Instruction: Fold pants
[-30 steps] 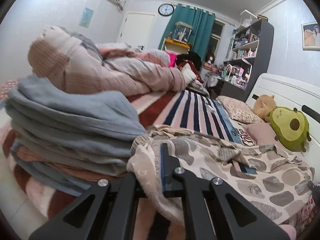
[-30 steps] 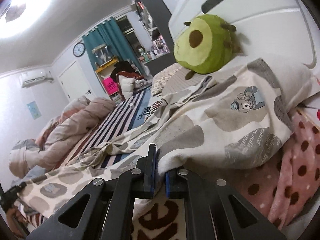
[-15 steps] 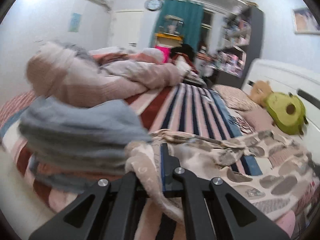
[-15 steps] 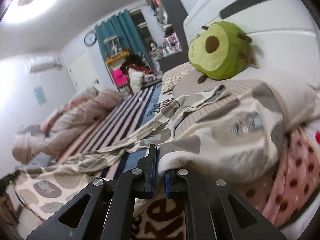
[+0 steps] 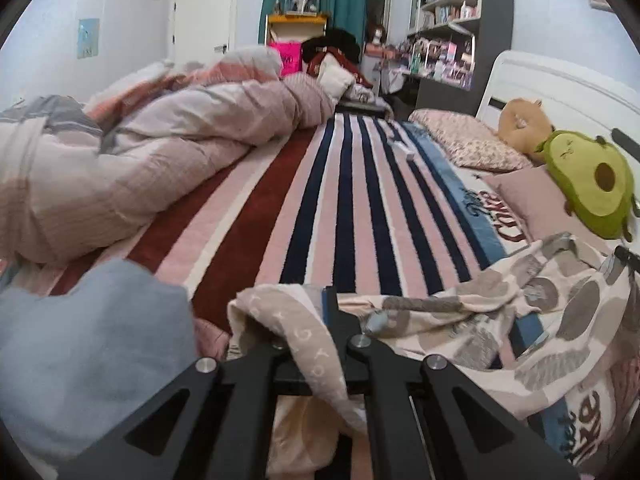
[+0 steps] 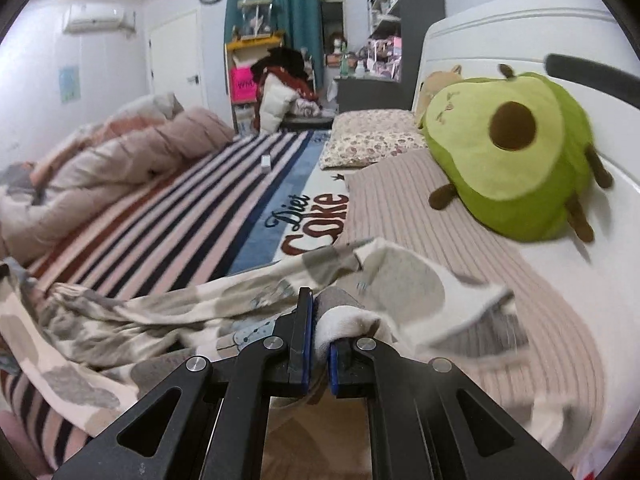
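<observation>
The left tool (image 5: 320,320) is clamped on one edge of the pants (image 5: 500,320), a cream fabric with grey blotches; the cloth folds over its fingers and hangs down in front of them. The right tool (image 6: 318,332) is clamped on another bunched edge of the pants (image 6: 160,312). Between the two tools the fabric is stretched in a loose, wrinkled band across the near edge of the bed (image 5: 360,200).

Beyond the pants the striped blanket (image 6: 180,208) lies flat and bare along the middle of the bed up to its far edge. A rumpled pink duvet (image 5: 140,152) fills the bed's left side. Toward the headboard (image 6: 520,36) sit a ribbed pink pillow (image 6: 420,208), a floral pillow (image 6: 372,136) and an avocado plush (image 6: 508,152). A blue-grey folded cloth (image 5: 88,352) lies just beside the left tool at the near left corner.
</observation>
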Action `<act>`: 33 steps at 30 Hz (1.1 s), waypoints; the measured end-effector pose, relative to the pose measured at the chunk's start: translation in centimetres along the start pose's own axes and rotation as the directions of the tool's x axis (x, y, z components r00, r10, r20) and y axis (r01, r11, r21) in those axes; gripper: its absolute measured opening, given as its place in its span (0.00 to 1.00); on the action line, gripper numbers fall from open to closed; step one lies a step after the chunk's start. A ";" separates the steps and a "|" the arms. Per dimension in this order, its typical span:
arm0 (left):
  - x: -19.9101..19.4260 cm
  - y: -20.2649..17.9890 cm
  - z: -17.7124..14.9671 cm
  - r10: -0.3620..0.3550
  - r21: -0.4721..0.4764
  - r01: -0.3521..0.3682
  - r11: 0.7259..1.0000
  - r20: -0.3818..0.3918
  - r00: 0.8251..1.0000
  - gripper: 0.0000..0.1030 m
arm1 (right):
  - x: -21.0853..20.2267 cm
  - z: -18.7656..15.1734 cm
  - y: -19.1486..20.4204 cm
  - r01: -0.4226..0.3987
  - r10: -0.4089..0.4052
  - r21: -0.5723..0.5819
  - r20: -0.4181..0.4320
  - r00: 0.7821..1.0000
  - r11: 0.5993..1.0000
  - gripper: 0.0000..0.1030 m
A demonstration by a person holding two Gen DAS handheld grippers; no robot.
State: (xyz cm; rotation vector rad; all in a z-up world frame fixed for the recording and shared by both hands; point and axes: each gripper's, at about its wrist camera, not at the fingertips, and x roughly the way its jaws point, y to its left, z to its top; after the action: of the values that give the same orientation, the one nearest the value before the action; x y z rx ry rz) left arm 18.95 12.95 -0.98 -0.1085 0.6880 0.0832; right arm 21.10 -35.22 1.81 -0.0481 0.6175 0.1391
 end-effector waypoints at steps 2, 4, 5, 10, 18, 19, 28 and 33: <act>2.3 0.2 0.2 0.028 -0.001 -0.028 1.000 -0.032 0.999 0.01 | 2.2 1.2 0.1 0.033 -0.034 -0.029 -0.031 0.999 0.999 0.01; 4.4 0.6 0.7 0.051 -0.008 -0.051 0.999 -0.054 0.997 0.01 | 4.3 2.0 0.3 0.062 -0.066 -0.066 -0.064 0.996 0.996 0.01; 5.6 0.8 0.9 0.063 -0.016 -0.065 0.998 -0.064 0.996 0.01 | 5.4 2.4 0.3 0.077 -0.084 -0.087 -0.083 0.993 0.993 0.01; 10.9 1.6 0.9 0.132 -0.037 -0.140 0.989 -0.166 0.977 0.14 | 10.1 3.0 0.1 0.091 -0.109 -0.123 -0.152 0.982 0.988 0.03; 8.0 -0.7 1.7 0.029 0.001 -0.029 1.000 -0.036 0.999 0.83 | 9.5 2.0 1.0 -0.037 0.002 -0.139 -0.242 0.970 0.990 0.61; 7.1 -1.0 1.8 -0.008 0.011 0.009 1.000 -0.019 1.000 0.84 | 8.1 2.0 1.0 -0.051 0.019 -0.136 -0.229 0.973 0.989 0.66; 0.6 -4.6 1.4 -0.141 0.107 0.137 0.985 0.033 0.989 0.91 | 1.3 -2.3 1.9 0.002 -0.069 -0.272 -0.237 0.969 0.962 0.79; 1.8 -6.8 -1.0 -0.216 0.131 0.224 0.966 -0.074 0.974 0.91 | 3.7 -6.8 1.8 0.086 -0.206 -0.365 -0.302 0.931 0.927 0.59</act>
State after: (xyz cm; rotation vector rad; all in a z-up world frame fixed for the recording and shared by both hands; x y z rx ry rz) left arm 20.49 6.20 -2.42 -0.0531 0.7346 -0.1818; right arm 19.97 -33.58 -5.86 -0.4690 0.9229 0.0913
